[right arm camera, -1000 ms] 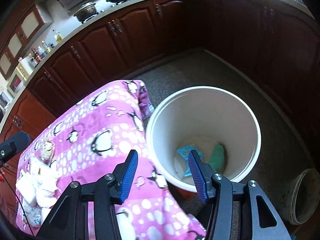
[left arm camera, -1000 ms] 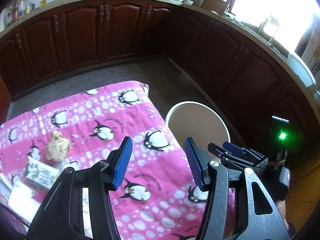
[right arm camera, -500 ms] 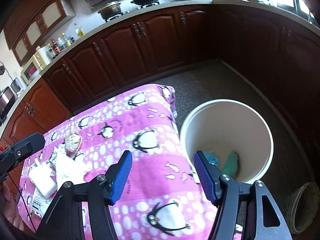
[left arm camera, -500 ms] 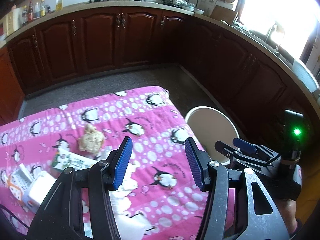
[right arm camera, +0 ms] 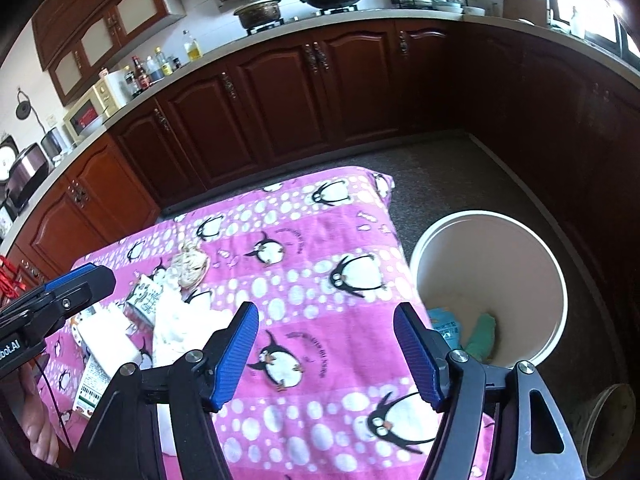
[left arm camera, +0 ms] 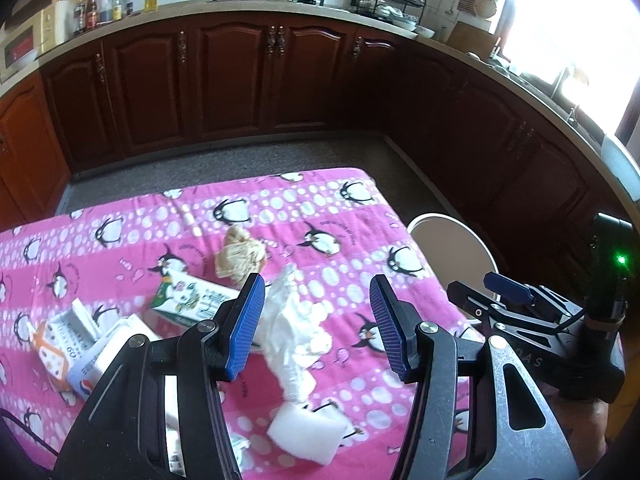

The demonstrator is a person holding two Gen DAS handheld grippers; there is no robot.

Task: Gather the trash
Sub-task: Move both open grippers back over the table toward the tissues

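Both grippers have swung away from the white bucket (right arm camera: 490,240) toward the trash on the pink penguin cloth (left arm camera: 320,208): a second ago the right wrist view looked straight down into the bucket, whereas it now shows the bucket off to the right, standing on the floor just beside the table edge with a blue wrapper (right arm camera: 444,326) and a green item (right arm camera: 482,334) at its bottom. The left gripper (left arm camera: 318,316) hangs above the cloth with its jaws parted and nothing between the pads — its spread matches the earlier frames. The right gripper (right arm camera: 326,354) is empty and its jaws are opening, visibly wider than a second ago. Remaining trash lies on the cloth's left part: a crumpled tan paper ball (left arm camera: 240,258), a crumpled white tissue (left arm camera: 294,330) just in front of it, a green-printed carton (left arm camera: 188,300), a white sponge block (left arm camera: 306,438) and small printed boxes (left arm camera: 68,340) — all more fully in the left wrist view than before.
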